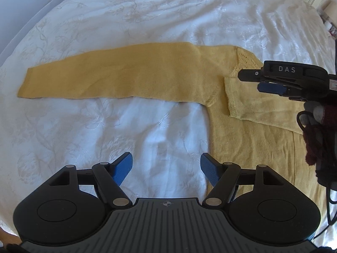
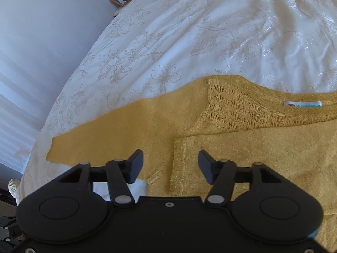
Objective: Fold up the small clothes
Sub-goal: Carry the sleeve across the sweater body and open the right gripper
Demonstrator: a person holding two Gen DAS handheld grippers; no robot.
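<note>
I've got the mustard knit sweater (image 2: 242, 147) flat mid-bedspread (image 1: 147, 10), one sleeve (image 2: 252, 154) already folded across its chest, so left gripper (image 1: 166, 169) and right gripper (image 2: 170, 166) both hover with jaws apart and empty, lined up for the outstretched sleeve (image 1: 109, 73).

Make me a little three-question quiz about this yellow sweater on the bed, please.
1. True or false: both sleeves of the sweater are folded across its body.
2. Which one holds cloth: (a) left gripper, (b) right gripper, (c) neither?
3. Fill in: the sweater lies on a white, flower-patterned ____.

Key:
1. False. One sleeve is folded over the body; the other sleeve stretches out flat on the bedspread.
2. (c). Both sets of jaws stand open with nothing between them.
3. Bedspread.
</note>
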